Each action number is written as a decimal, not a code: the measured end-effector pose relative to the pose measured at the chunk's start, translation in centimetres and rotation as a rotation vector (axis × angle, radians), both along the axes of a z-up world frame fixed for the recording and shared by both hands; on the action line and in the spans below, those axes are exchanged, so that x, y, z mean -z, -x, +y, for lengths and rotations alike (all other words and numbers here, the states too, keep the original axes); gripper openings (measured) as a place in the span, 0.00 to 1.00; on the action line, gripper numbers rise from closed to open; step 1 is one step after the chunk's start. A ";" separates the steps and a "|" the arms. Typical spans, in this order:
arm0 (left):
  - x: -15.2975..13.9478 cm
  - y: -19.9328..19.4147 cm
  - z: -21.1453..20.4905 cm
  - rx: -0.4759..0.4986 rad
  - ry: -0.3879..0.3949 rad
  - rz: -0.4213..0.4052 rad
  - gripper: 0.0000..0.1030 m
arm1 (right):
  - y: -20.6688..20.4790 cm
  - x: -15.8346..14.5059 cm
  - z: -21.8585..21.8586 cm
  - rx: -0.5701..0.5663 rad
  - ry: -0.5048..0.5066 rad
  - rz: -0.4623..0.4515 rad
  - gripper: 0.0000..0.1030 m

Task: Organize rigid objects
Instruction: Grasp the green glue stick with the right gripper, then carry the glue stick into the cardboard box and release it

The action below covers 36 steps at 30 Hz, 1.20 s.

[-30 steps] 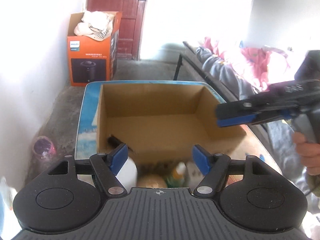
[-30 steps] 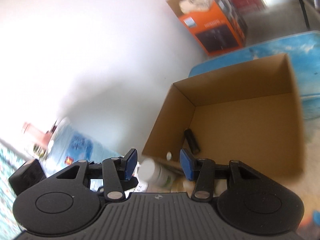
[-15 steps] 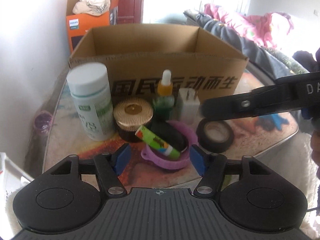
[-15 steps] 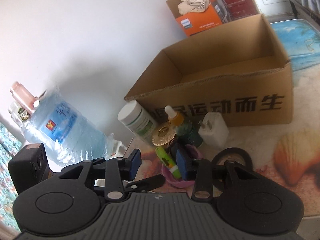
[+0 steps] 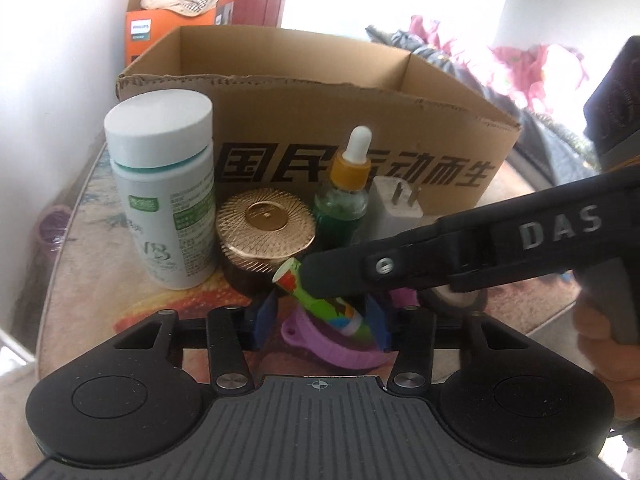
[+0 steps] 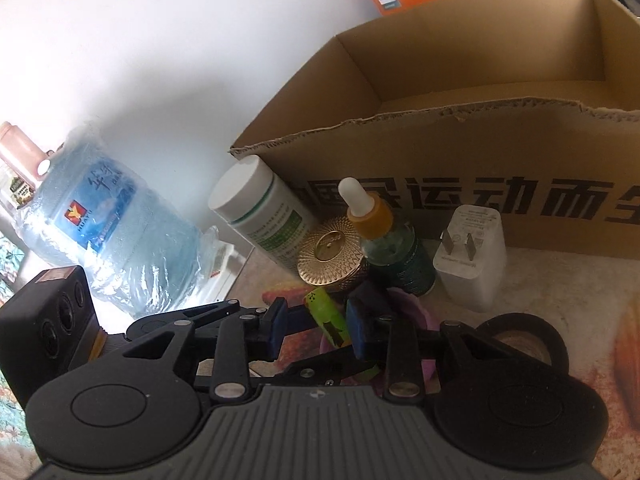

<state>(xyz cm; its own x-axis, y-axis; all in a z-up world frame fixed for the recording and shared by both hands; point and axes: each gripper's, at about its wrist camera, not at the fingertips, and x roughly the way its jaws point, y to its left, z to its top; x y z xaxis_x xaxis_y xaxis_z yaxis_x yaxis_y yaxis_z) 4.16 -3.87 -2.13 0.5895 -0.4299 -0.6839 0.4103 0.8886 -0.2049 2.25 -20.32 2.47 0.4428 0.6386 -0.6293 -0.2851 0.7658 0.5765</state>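
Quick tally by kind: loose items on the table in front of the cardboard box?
Bottles: 2 (white pill bottle, green dropper bottle)
Gold-lidded jar: 1
White plug adapter: 1
Black tape roll: 1
Purple bowl: 1
Green tube: 1
Total: 7

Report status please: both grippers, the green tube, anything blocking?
Left gripper closing, astride purple dish. Right gripper closing around green tube, contact unclear. Gold-lid jar, dropper bottle crowd close behind.
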 end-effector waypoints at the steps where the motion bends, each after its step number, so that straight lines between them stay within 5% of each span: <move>1: 0.0 0.1 0.1 0.004 0.009 -0.009 0.38 | -0.1 0.0 0.0 -0.002 0.001 0.002 0.34; 14: -1.0 2.5 -0.4 0.060 -0.005 -0.136 0.22 | 0.8 -0.9 -0.3 -0.008 0.009 -0.062 0.34; 24: -1.6 2.7 -1.4 0.058 -0.048 -0.160 0.14 | 1.3 -1.1 -1.5 0.053 -0.009 -0.080 0.19; 31: -4.4 4.2 -1.4 0.056 -0.041 -0.208 0.14 | 2.6 -4.1 -1.6 0.067 -0.008 -0.149 0.19; 36: -9.0 4.0 -0.9 0.054 -0.031 -0.279 0.14 | 2.5 -9.2 -1.2 0.051 -0.018 -0.265 0.19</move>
<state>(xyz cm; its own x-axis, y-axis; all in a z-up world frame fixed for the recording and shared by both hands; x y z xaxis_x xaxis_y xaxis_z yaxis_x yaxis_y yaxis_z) 0.12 -4.72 6.89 0.7338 -0.4468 -0.5117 0.4937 0.8682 -0.0499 -0.22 -21.54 11.65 0.6221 0.6218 -0.4757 -0.3894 0.7729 0.5009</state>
